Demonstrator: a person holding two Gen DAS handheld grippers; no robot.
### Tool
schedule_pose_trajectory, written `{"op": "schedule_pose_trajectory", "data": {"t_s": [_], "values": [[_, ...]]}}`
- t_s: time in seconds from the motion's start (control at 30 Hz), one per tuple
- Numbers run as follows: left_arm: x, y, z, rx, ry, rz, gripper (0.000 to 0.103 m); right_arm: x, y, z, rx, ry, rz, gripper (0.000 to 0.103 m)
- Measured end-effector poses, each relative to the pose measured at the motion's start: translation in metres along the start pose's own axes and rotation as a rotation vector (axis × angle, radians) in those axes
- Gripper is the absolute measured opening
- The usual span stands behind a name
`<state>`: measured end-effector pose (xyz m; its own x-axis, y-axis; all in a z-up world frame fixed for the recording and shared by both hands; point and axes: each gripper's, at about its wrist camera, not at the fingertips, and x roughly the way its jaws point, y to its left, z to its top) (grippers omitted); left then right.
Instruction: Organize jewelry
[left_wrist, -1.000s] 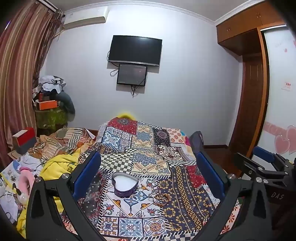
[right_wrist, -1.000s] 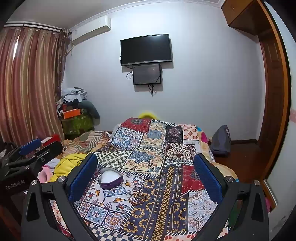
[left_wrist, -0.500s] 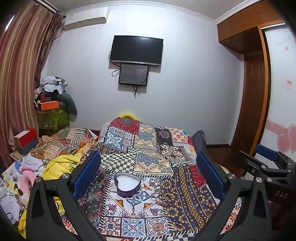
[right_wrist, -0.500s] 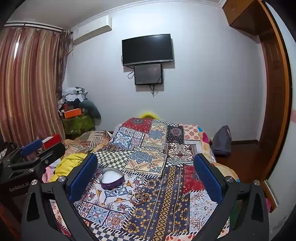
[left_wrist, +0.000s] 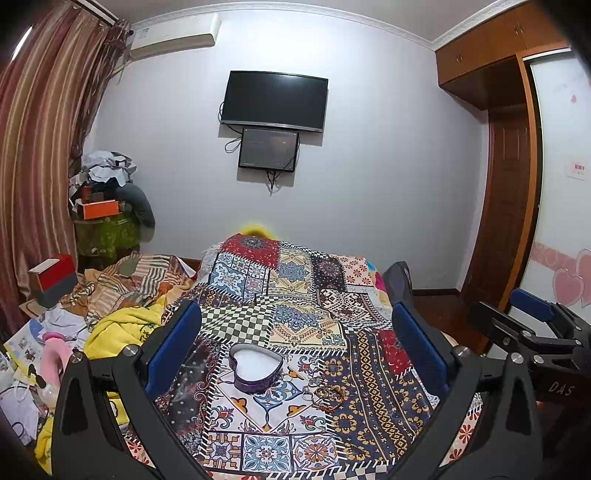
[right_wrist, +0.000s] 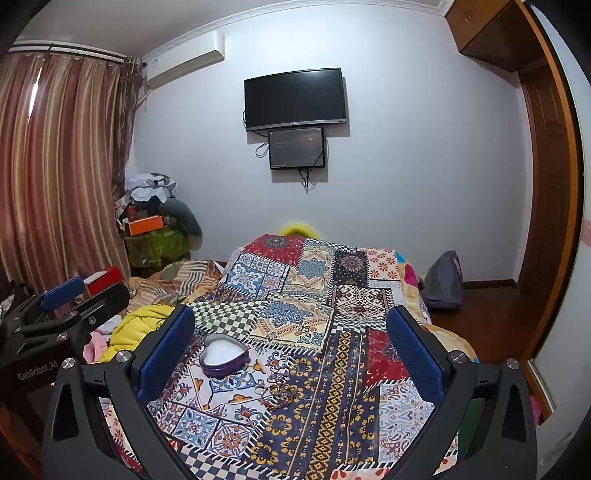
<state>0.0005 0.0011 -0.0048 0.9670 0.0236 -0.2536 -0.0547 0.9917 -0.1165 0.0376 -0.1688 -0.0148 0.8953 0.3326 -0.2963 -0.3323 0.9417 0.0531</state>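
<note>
You hold your left gripper (left_wrist: 295, 341) and right gripper (right_wrist: 290, 343) level above the bed's (left_wrist: 369, 373) near end, both spread wide and carrying nothing. The heart-shaped box (left_wrist: 255, 371) sits on the bedspread ahead between the left gripper's fingers, with the jewelry pile (left_wrist: 325, 393) just beside it, toward the bed's right edge.

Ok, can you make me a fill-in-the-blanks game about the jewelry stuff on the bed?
1. The purple tin box on the patchwork bedspread is shaped like a ____.
2. The small pile of bracelets and rings lies ____ the box, not in it.
3. Both the left gripper and the right gripper are ____ and hold nothing.

Missing words: heart; beside; open
</note>
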Motion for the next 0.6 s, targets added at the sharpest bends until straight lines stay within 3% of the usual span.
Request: {"op": "schedule_pose_trajectory", "data": {"t_s": [0.6], "values": [[-0.0008,0.0011,0.0013,-0.001,0.002,0.003,0.103,0.0014,0.0050,-0.0014,-0.003,0.000,0.001,0.103]]}}
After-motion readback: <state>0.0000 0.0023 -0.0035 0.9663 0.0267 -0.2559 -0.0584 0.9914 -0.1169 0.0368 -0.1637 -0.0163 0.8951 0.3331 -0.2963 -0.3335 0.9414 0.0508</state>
